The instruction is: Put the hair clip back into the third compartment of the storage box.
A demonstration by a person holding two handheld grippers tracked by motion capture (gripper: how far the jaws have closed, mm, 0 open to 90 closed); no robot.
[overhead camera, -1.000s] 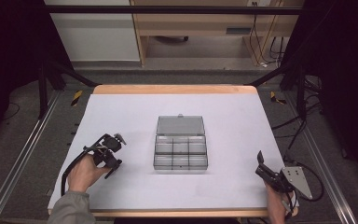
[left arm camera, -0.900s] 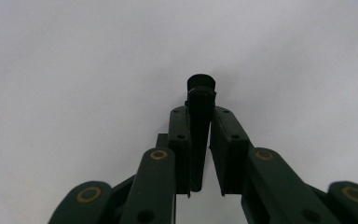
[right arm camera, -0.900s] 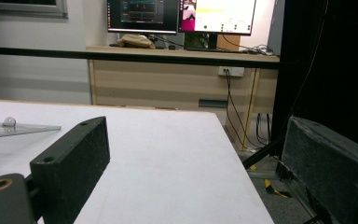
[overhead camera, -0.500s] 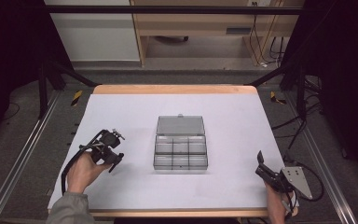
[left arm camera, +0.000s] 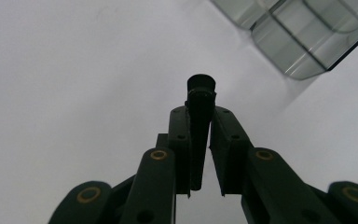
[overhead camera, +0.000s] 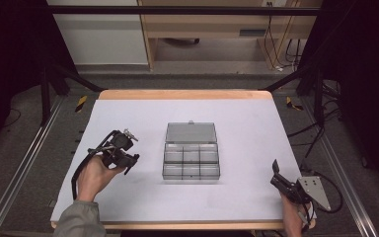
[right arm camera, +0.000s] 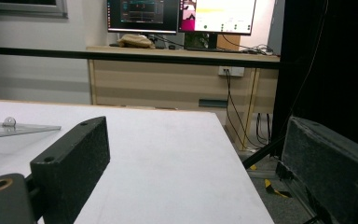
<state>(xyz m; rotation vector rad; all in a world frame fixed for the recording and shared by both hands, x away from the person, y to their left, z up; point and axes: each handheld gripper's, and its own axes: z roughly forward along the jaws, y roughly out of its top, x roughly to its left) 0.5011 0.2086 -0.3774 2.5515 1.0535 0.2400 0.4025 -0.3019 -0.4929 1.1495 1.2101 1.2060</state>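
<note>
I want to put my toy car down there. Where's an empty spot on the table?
Lots of bare room: the far strip behind the open clear box, and the white table to its right. It is busiest at the near corners, where the left gripper and right gripper are.

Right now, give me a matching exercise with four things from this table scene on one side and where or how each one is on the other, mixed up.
Things:
1. left gripper
2. right gripper
3. compartment box
4. small black part

States:
A. lid open, middle of the table
B. clamped between jaws
C. jaws wide apart, near right corner
D. shut, left of the box

Pairs: 1-D, 2-C, 3-A, 4-B
</note>
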